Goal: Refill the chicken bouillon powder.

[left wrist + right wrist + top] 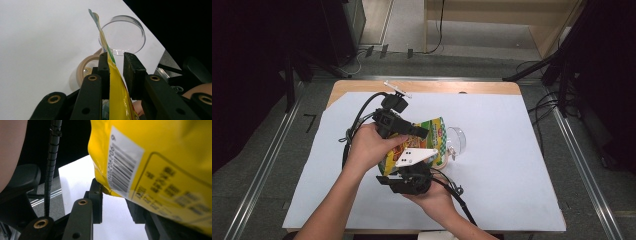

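My left gripper (424, 134) sits just left of the middle of the high view, held in my left hand (369, 145). In the left gripper view its two black jaws stand narrow with the thin top edge of a yellow snack bag (113, 75) running up between them; the left pad touches the bag, and a small gap shows beside the right pad.

My right gripper (412, 172) sits just below it in the high view, in my right hand (434, 197). In the right gripper view the bag's lower corner, with a barcode, lies between its jaws, but I cannot tell whether they pinch it.

The bag (432, 140) sits at the centre of the high view, over the pale sheet (512, 170) covering the table.

Just beyond the bag, to its right, stands a clear plastic cup (457, 140), and a roll of tape (83, 68) lies near the cup.
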Demonstrator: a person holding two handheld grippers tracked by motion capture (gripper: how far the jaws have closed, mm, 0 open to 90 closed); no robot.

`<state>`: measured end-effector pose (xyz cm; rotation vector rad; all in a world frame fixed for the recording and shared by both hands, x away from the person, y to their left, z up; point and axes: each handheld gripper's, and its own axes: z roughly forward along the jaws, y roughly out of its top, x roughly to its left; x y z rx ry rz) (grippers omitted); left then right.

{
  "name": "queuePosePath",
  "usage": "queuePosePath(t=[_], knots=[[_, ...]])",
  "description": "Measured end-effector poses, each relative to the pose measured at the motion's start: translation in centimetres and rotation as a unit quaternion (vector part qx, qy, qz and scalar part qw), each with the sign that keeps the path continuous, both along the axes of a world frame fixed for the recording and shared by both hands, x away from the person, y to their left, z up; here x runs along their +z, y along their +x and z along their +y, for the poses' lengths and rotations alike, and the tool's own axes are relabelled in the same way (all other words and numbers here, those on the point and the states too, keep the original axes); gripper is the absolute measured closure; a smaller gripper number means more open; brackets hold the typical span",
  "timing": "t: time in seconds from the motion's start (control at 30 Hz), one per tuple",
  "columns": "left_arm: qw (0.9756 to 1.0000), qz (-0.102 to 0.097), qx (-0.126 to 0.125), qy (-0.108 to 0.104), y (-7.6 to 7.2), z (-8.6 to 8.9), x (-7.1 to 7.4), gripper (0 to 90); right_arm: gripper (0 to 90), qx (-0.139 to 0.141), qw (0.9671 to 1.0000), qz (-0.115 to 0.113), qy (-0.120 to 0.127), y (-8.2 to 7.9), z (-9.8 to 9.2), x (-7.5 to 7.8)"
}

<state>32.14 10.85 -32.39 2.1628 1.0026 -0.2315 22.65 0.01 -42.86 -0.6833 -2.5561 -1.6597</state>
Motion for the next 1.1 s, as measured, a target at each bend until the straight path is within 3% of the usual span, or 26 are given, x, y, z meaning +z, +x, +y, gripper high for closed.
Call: queuePosePath(t=[0.3,1.1], knots=[[0.9999,-0.006,0.002,0.012,-0.37,0.17,0.14,81.5,69.4,0.001,0.9999,-0.01,-0.006,-0.16,0.2,-0.21],[0.9998,-0.013,0.007,0.01,-0.48,0.49,0.27,82.0,69.3,0.004,1.0,-0.008,-0.004,-0.27,0.43,-0.03]])
